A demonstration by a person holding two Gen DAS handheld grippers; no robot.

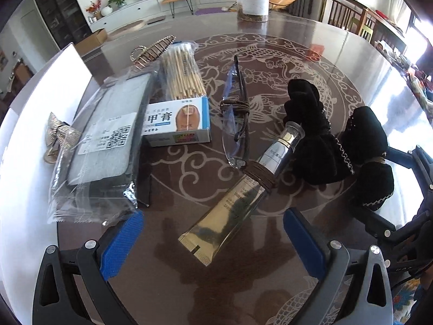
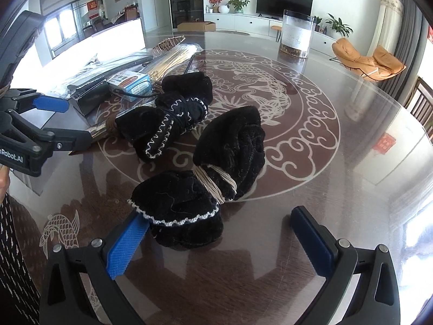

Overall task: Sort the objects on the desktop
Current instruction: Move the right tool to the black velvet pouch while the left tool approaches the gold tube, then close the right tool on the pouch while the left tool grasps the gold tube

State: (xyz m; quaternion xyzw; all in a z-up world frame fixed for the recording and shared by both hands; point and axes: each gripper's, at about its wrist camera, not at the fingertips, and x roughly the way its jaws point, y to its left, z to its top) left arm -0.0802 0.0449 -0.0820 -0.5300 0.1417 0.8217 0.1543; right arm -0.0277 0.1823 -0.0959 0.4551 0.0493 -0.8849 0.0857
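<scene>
- Daylight came from windows, blown out white.
- The glossy counter carried glare and reflections.
- Fisheye bending curved the edges; the corners were dark.

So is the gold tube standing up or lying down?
Lying down. The gold tube lies flat on the table, cap end pointing away toward the black gloves, with a brown cord wrapped around its middle.
</scene>
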